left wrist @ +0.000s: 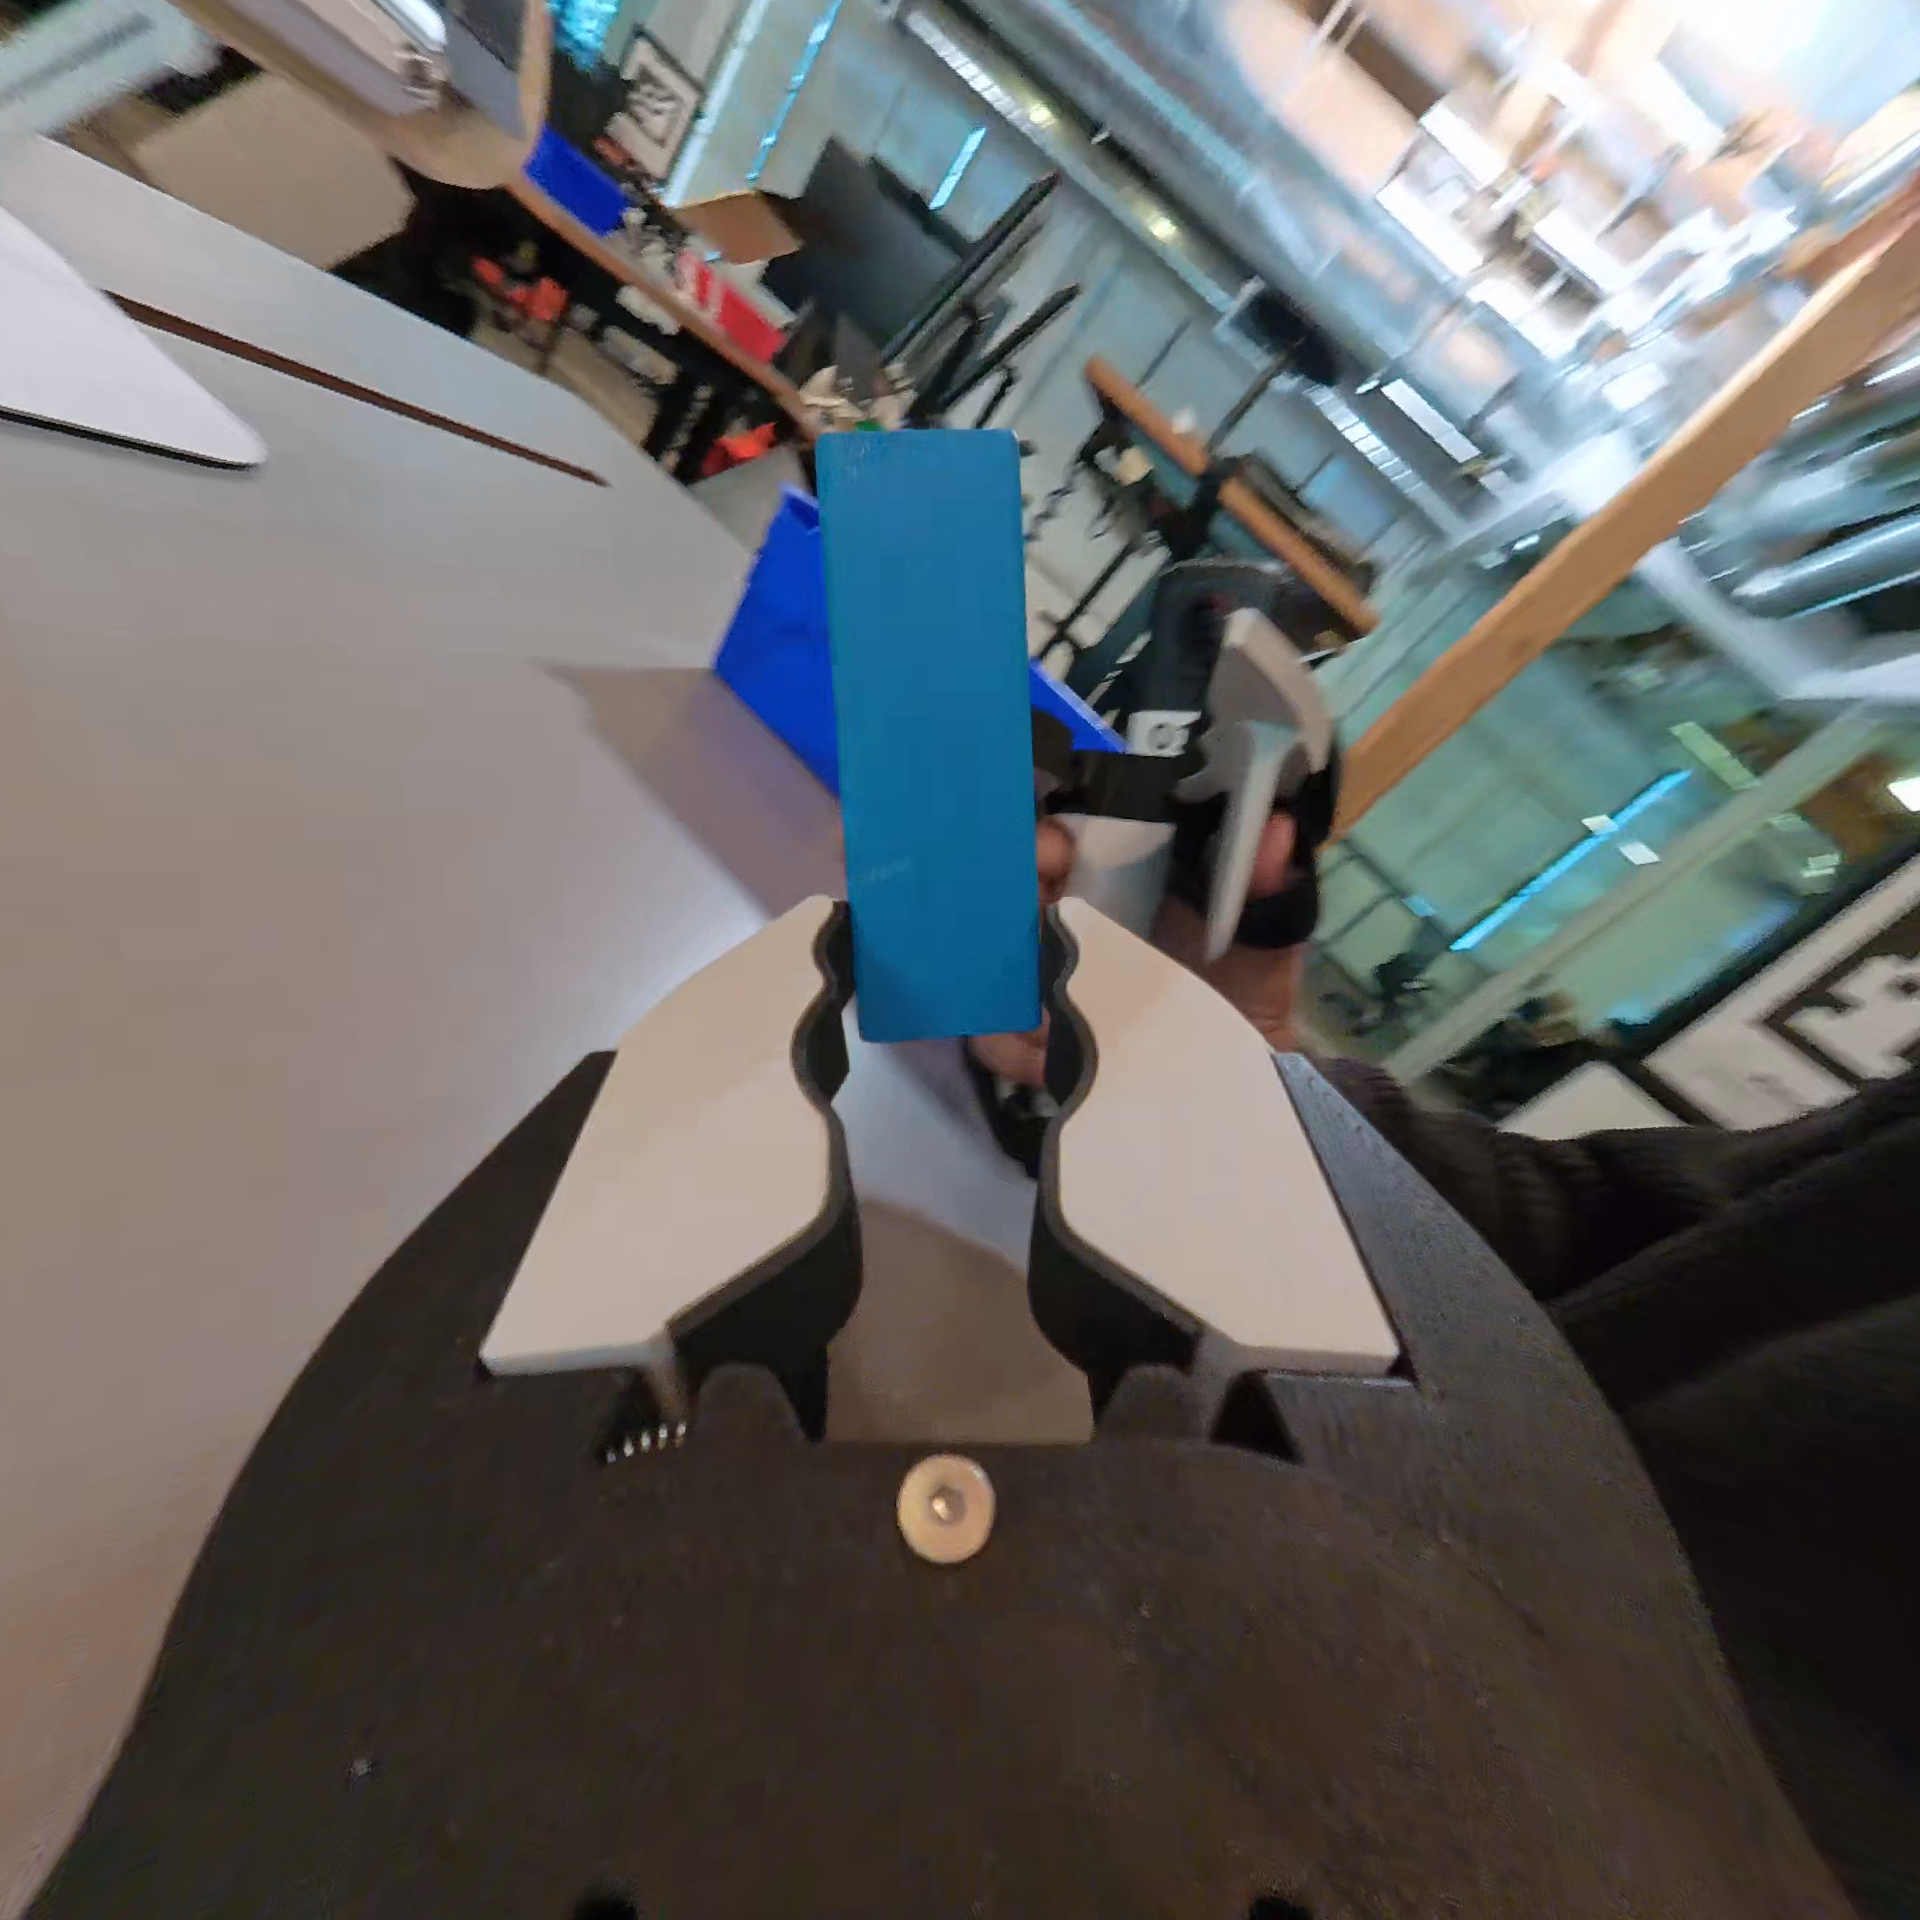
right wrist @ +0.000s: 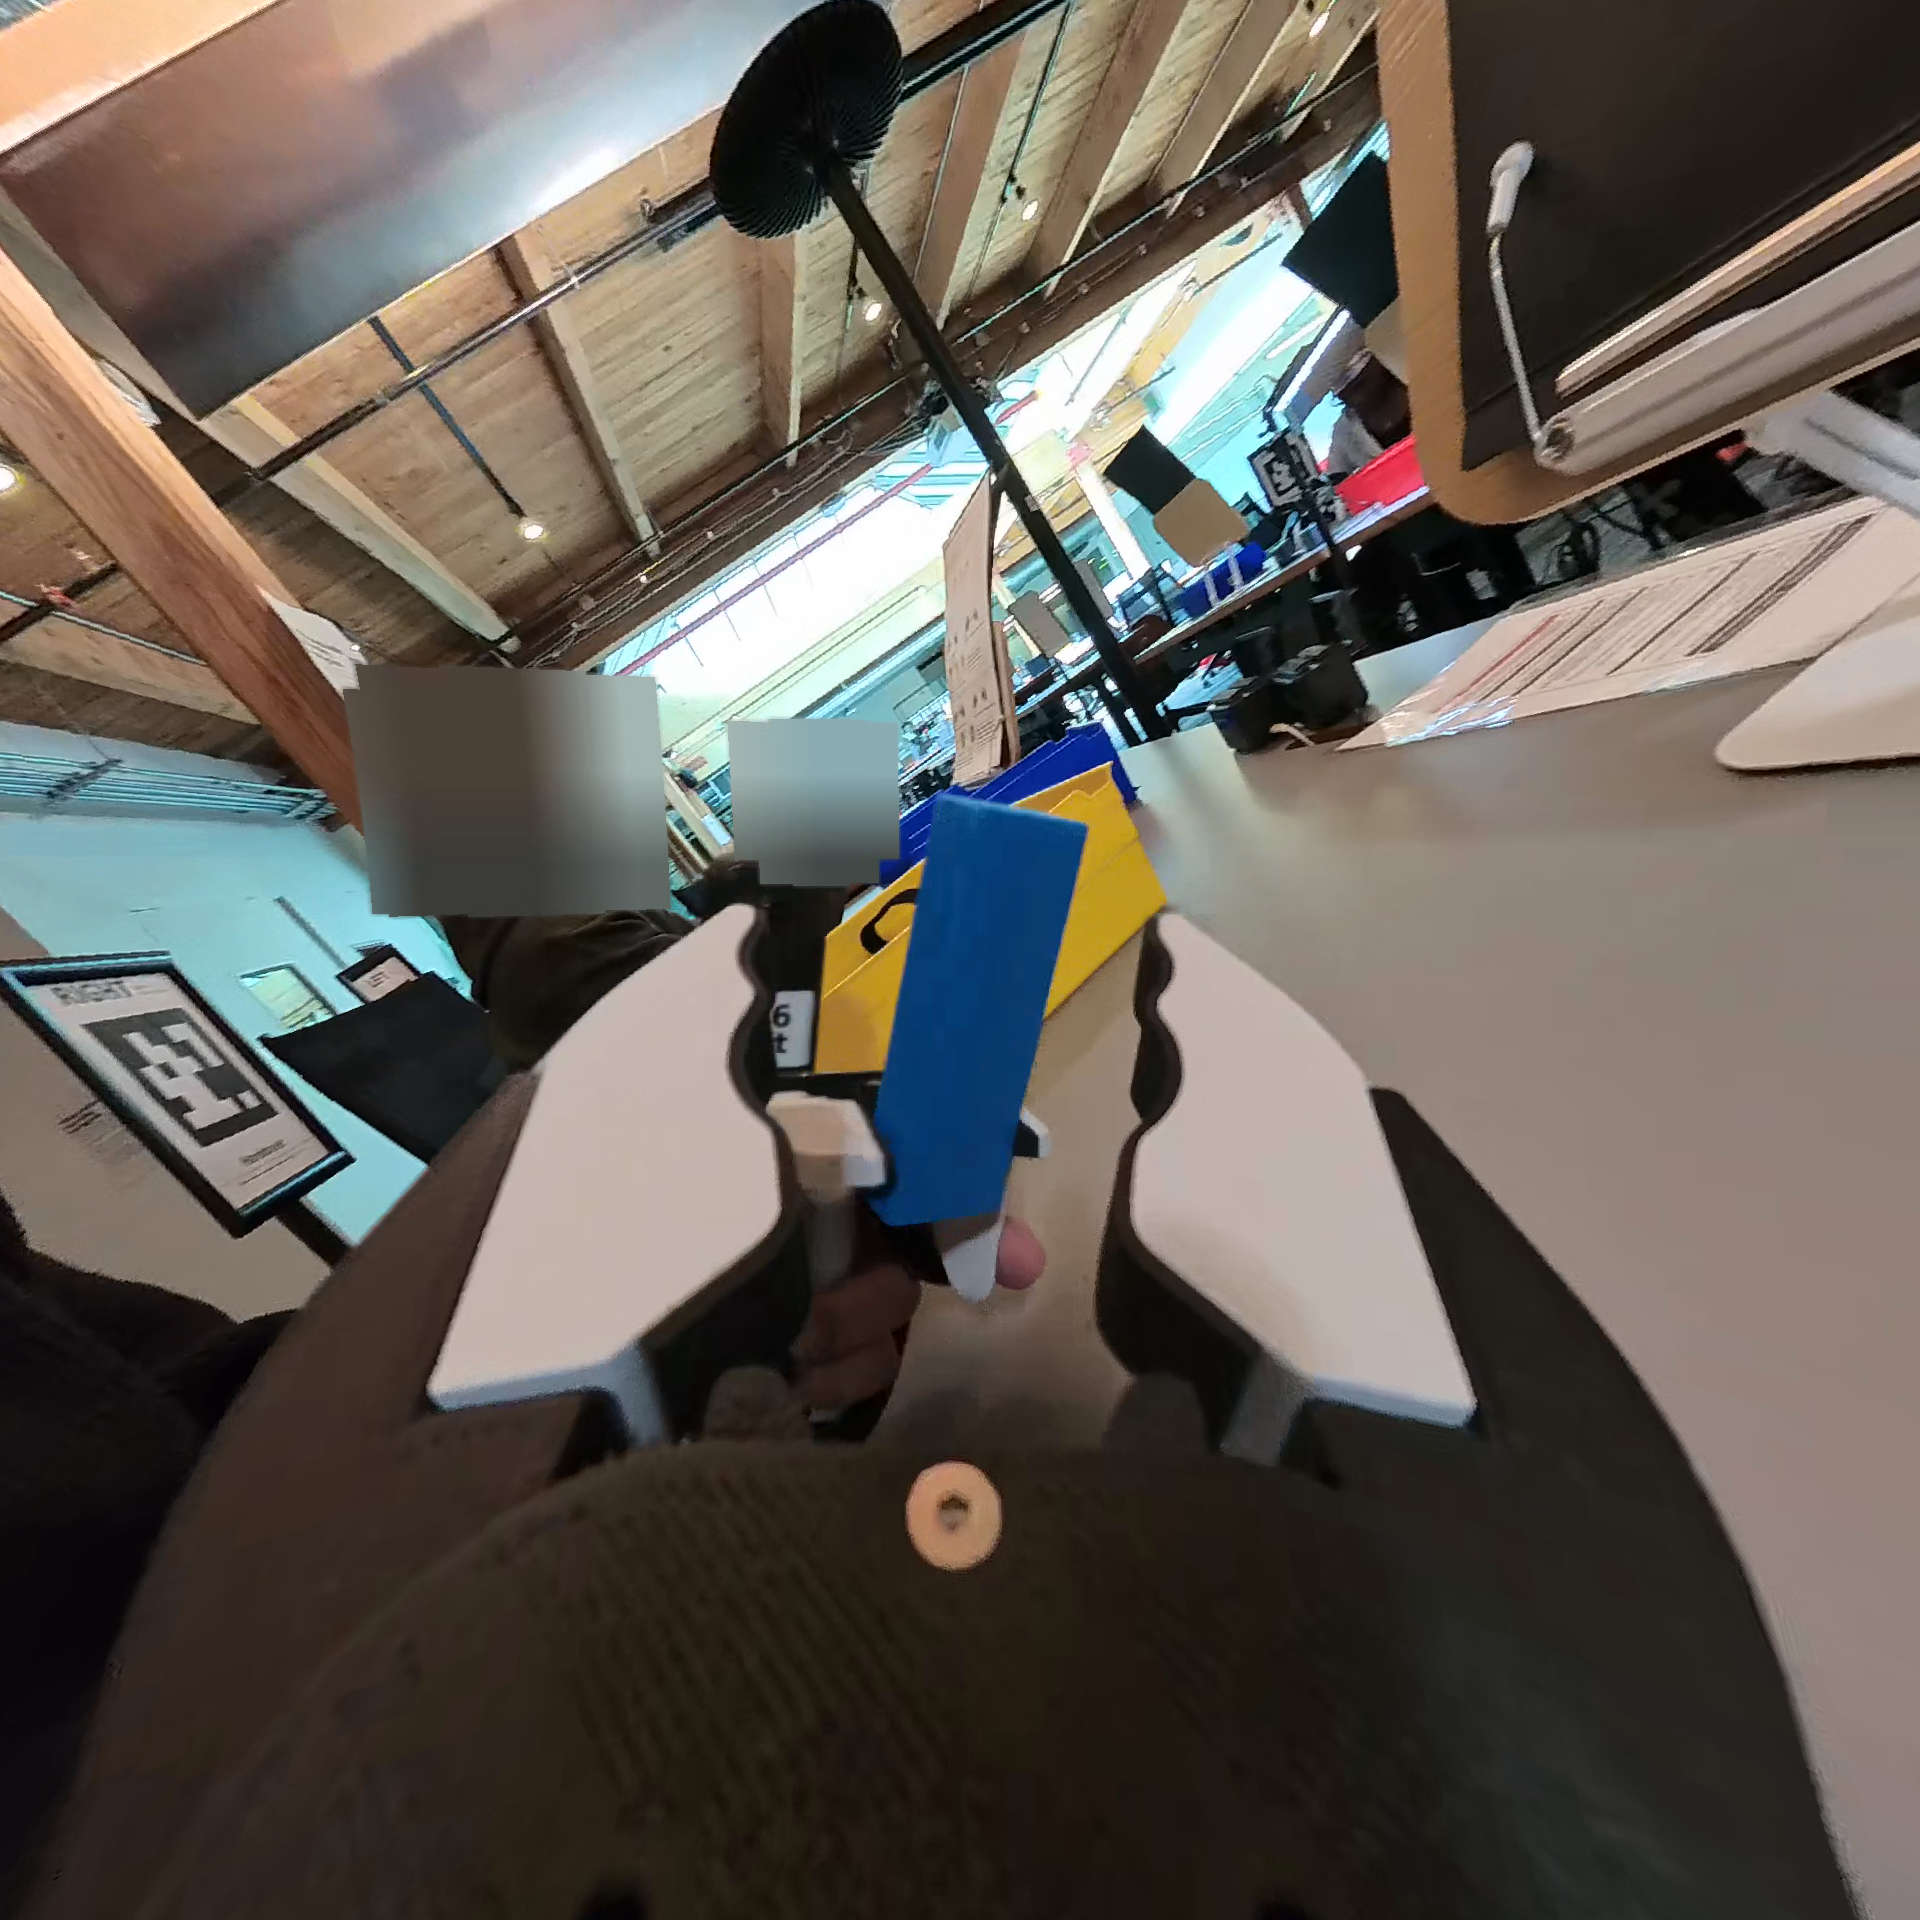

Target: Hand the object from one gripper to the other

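Left tongs [left wrist: 945, 971] closed on the lower end of the blue block [left wrist: 930, 727], which stands upright above the white surface [left wrist: 312, 779]. Right tongs [right wrist: 945, 971] spread wide, holding nothing, aimed at the block [right wrist: 971, 1013] with a gap either side. Block is a plain flat rectangular bar in front of a yellow bin [right wrist: 1117, 883].

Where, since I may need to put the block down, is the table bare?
Bare tabletop stretches right of the yellow bin, up to the laminated sheet. Left wrist view: also bare left of the blue bin. Crowded around both bins.
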